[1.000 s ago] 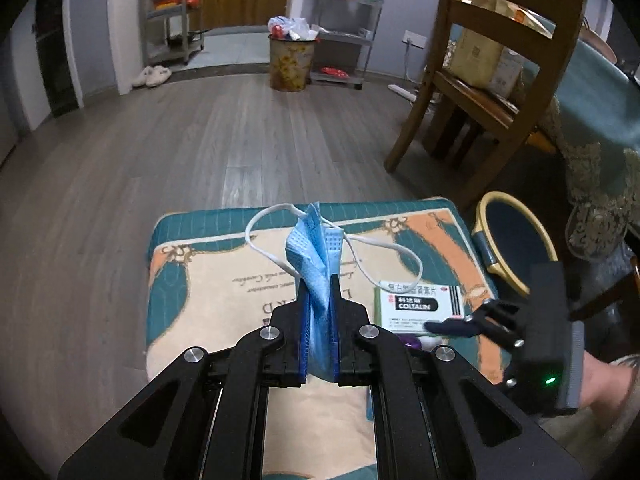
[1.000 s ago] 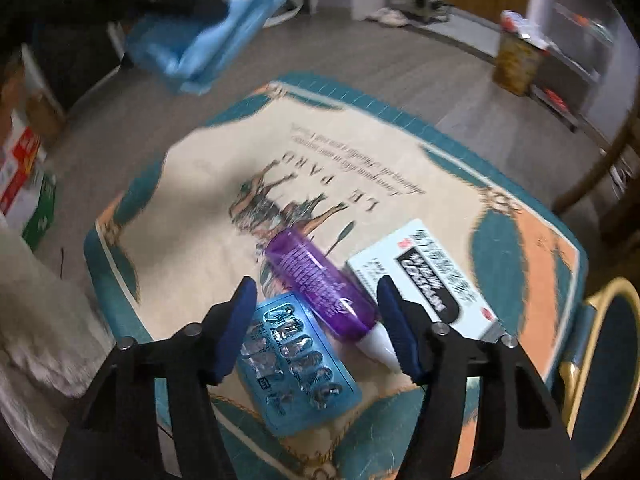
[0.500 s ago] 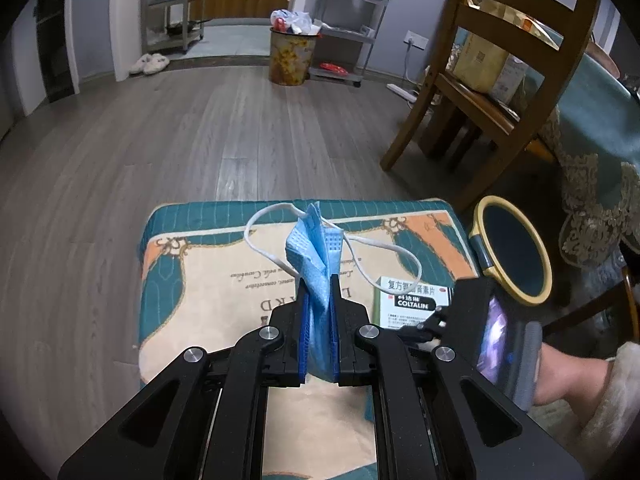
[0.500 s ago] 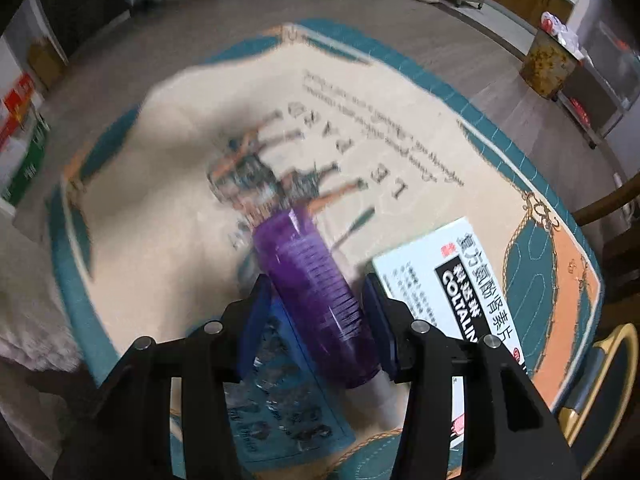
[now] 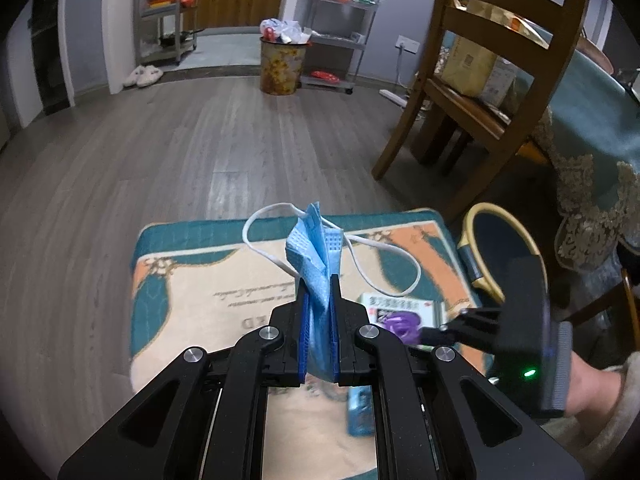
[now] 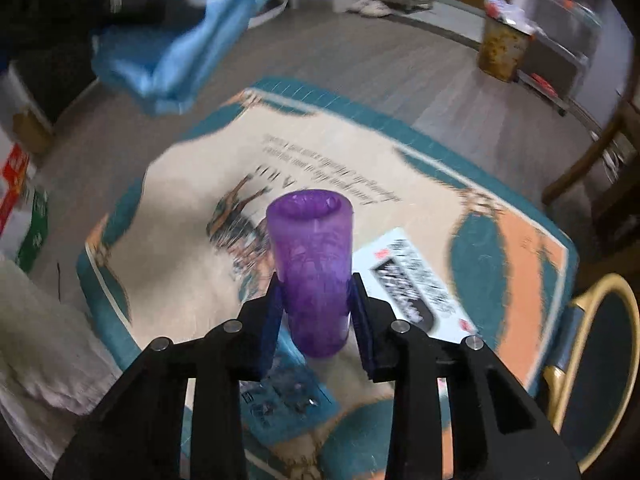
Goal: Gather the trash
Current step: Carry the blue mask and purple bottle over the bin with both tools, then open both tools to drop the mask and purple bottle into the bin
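Lifted off the printed cushion [image 6: 192,184] now, the purple bottle [image 6: 310,272] stands up between the pads of the right claw [image 6: 316,312], which is clenched on its sides; a second ago it lay flat beside the white medicine box [image 6: 412,280]. That box and a blue blister pack [image 6: 280,400] lie on the cushion below. Over to the side, the left claw [image 5: 319,312] grips a blue face mask [image 5: 316,256], raised above the cushion, ear loops dangling.
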### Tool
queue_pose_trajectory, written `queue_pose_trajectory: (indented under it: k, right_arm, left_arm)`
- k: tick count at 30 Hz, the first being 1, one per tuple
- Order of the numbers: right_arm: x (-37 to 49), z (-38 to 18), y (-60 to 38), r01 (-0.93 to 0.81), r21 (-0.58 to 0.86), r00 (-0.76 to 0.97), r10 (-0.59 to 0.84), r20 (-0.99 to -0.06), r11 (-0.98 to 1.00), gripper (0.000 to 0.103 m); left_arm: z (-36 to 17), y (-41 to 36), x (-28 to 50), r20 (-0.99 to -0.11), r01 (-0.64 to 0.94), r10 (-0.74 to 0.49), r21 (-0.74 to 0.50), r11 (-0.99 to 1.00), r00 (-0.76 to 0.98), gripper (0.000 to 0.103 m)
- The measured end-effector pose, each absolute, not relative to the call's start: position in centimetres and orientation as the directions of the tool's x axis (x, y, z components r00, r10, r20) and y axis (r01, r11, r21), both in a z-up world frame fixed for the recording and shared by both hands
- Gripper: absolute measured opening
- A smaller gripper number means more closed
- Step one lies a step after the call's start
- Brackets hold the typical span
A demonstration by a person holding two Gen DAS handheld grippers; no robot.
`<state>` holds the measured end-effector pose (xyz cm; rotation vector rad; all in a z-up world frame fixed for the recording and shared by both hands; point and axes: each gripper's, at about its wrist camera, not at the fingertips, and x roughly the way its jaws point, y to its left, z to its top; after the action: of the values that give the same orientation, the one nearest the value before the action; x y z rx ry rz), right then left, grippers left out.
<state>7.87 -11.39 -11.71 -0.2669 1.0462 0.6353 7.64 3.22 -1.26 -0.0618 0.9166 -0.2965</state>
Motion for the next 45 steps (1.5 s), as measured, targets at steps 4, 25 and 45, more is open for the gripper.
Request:
queue_pose_trajectory:
  k: [4,25,45]
  right_arm:
    - [8.2,-8.4,-16.0,-0.513,0.146,0.411,0.392,-0.823,0.846,0.032]
    - [8.3,-4.3,-45.2,0.107,0.248,0.617,0.131,-0.776,0.963,0.032]
    - [8.7,-6.2,-49.5,0.231,0.273,0.619,0.076,-0.782,0.934,0.059]
  left_arm:
    - [-0.7,0.4,8.2,-0.762,0.265,-0.305,-0.181,0.947,0.571,0.009]
    - [-5.4,-21.4,12.2,-0.784,0.519,-0.473,-0.230,0.823,0.402,0.009]
    - [-6.6,-28.6,11.4,-0.716,0.619,-0.562,-0.230,0.751,0.415,0.065]
